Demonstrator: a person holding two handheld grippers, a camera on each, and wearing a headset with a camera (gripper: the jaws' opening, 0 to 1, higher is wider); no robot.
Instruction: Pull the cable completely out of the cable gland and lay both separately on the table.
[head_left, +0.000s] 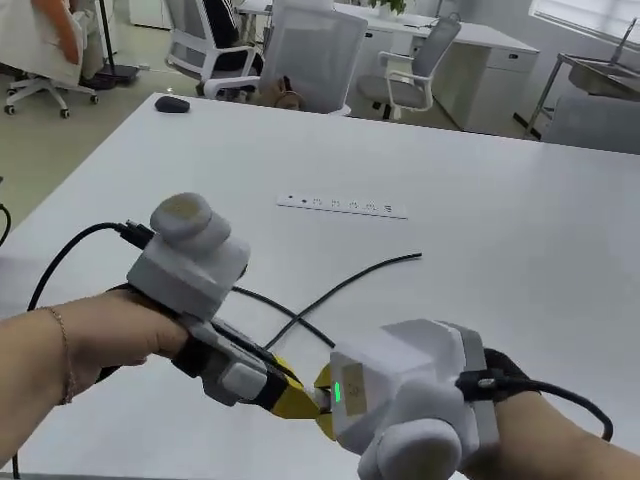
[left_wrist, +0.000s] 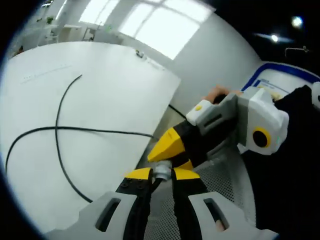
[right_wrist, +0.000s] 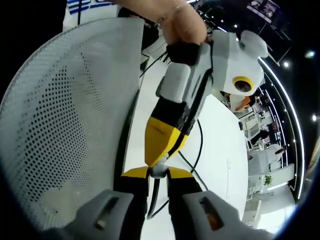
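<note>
The cable gland (left_wrist: 161, 171) shows as a sliver of silver between yellow jaws; which pair truly clamps it is hard to say. In the head view the cable (head_left: 350, 280) is lost beneath the left gripper (head_left: 295, 398), the bottom edge crops the right gripper (head_left: 323, 392), and the marked strip (head_left: 342, 206) toward the far edge of the table (head_left: 520, 230) is too small to read.

Left gripper (left_wrist: 161, 175), right gripper (right_wrist: 159, 172): white-grey housings, yellow-and-black jaws, black leads (head_left: 60, 262). Green light (head_left: 338, 392) on right. Thin bracelet (head_left: 62, 345), left wrist.
</note>
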